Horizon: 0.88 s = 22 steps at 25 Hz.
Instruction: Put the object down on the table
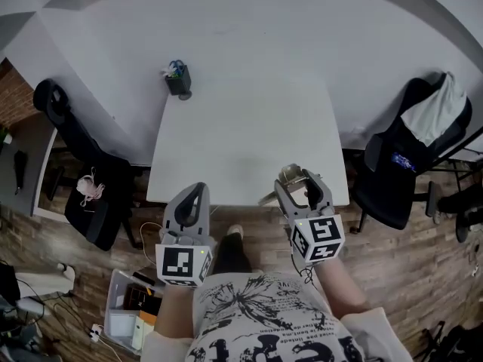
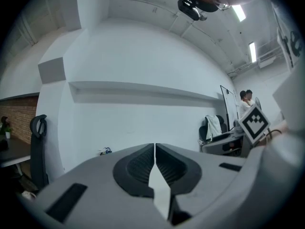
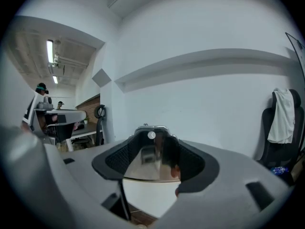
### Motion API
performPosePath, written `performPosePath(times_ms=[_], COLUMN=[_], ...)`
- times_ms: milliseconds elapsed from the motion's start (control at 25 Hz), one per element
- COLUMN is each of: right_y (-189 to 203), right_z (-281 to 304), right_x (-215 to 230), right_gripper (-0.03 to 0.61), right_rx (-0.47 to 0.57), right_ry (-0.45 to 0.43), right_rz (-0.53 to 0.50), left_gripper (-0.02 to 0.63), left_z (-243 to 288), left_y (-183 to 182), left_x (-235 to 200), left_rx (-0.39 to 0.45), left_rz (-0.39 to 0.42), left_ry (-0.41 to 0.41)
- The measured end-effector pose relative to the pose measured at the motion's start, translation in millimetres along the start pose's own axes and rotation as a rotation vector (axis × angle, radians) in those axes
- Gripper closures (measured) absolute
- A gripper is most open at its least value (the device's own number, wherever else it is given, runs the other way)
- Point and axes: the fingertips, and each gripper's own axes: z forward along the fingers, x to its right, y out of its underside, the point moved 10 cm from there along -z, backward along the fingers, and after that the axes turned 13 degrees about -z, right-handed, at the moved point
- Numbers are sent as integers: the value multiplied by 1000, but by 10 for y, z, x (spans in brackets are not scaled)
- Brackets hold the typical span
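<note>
My right gripper (image 1: 299, 178) is shut on a shiny metal object (image 1: 287, 174), a cup-like piece with a thin handle that sticks out to the left, held over the front right edge of the white table (image 1: 241, 127). In the right gripper view the metal object (image 3: 151, 152) fills the gap between the ribbed pads, and its mirror surface reflects the room. My left gripper (image 1: 197, 191) hovers at the table's front edge, left of the right one. Its jaws are shut and touching with nothing between them, as the left gripper (image 2: 155, 150) view shows.
A dark pen holder (image 1: 179, 81) stands at the table's far left corner. Black office chairs stand on both sides, the left chair (image 1: 84, 173) and the right chair (image 1: 411, 161) with a white cloth draped over it. A box of items (image 1: 130, 308) lies on the wooden floor.
</note>
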Motion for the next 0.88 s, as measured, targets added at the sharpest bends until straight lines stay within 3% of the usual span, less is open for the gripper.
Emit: performPosePath(times_ms=[520,720,880], right_y=[-240,-90,236], right_z=[1722,2136,2492], right_x=[313,348,343], right_gripper=[299,298,298], right_rx=[-99,-165,-277], right_ry=[62,73,63], right_rz=[27,26,39], left_gripper=[601,601,601], left_z=[1515,1797,1974], left_y=[-173,-116,16], left_x=[-1189,-1420,-1594], left_rx=[-22,-33,-56], left_rz=[-32,-28,-39], left_ry=[72,107,122])
